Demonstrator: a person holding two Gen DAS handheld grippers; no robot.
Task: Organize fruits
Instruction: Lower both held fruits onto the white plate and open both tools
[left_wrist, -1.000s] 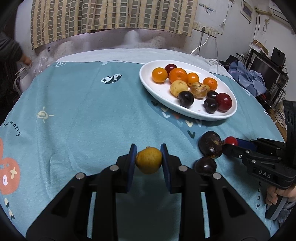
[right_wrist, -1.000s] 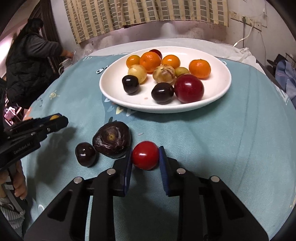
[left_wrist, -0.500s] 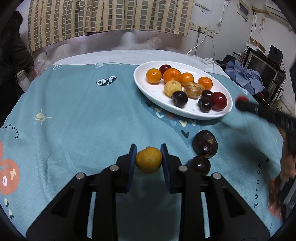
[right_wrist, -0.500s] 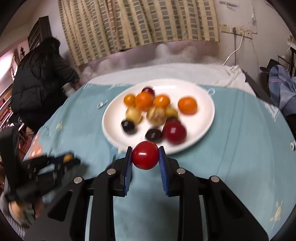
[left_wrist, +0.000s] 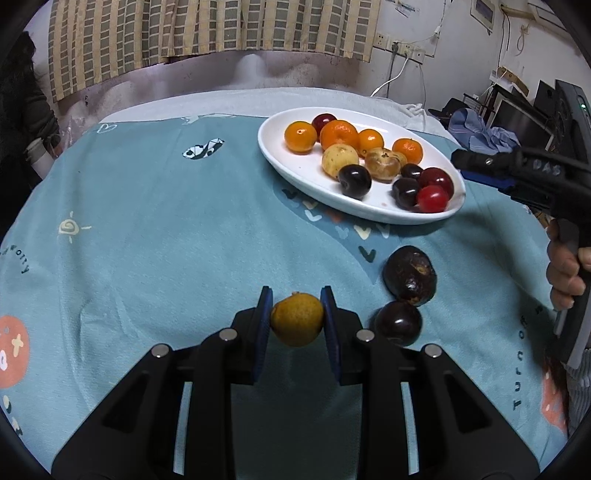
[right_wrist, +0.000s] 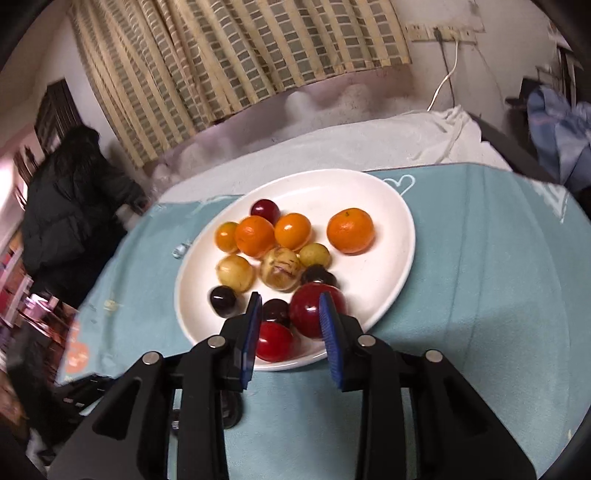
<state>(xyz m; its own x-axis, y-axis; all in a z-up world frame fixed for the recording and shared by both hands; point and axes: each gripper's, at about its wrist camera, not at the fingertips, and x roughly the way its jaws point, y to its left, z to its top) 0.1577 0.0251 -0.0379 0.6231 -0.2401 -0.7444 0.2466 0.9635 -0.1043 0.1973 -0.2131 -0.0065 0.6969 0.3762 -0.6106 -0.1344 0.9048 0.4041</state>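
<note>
We find the left tool (left_wrist: 296, 320) clenched on a yellow fruit (left_wrist: 296, 324); the right tool (right_wrist: 290, 320), its jaws just opening, has released the red fruit (right_wrist: 275, 341) on the plate (right_wrist: 391, 221).

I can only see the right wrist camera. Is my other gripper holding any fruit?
Observer: Yes. The left gripper is shut on a small yellow-orange fruit.
Child: Is any fruit still off the plate?
Observer: Two. A big brownish fruit and a smaller dark plum lie on the blue cloth, just right of that gripper.
Child: What does my right gripper look like from there?
Observer: The right gripper hangs by the right end of the plate. Its jaws have just been opening and hold nothing.
</note>
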